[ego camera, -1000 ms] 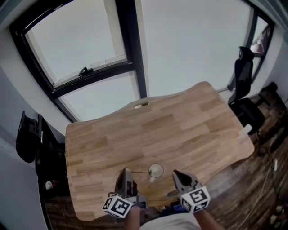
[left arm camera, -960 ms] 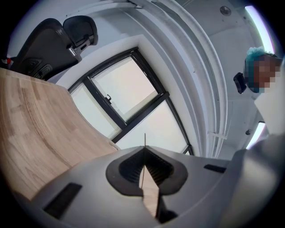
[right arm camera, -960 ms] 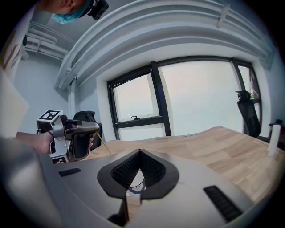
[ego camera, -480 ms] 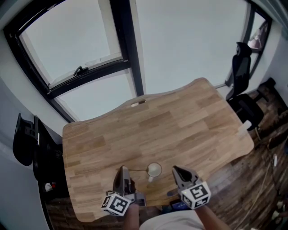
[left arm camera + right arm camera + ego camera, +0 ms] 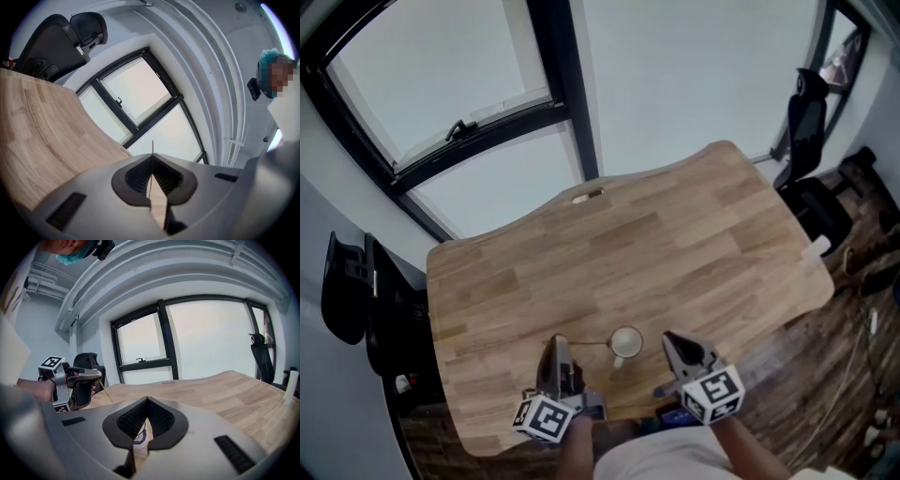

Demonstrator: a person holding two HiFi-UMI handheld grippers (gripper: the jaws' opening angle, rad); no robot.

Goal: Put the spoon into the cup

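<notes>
A small white cup stands near the front edge of the wooden table. My left gripper is just left of it, shut on the thin handle of the spoon, which reaches right as far as the cup's rim. The left gripper view shows the handle as a fine line rising from the closed jaws. My right gripper hovers right of the cup with its jaws together and nothing in them. From the right gripper view, the cup shows just below the jaw tips, and the left gripper holds the golden spoon at the left.
A big black-framed window lies beyond the table's far edge. Black office chairs stand at the left and the far right. A small white object sits at the table's right edge. Dark wooden floor surrounds the table.
My left gripper has sunk slightly with the spoon, still reaching toward the cup. The right gripper has kept its place. The head view has shifted a little.
</notes>
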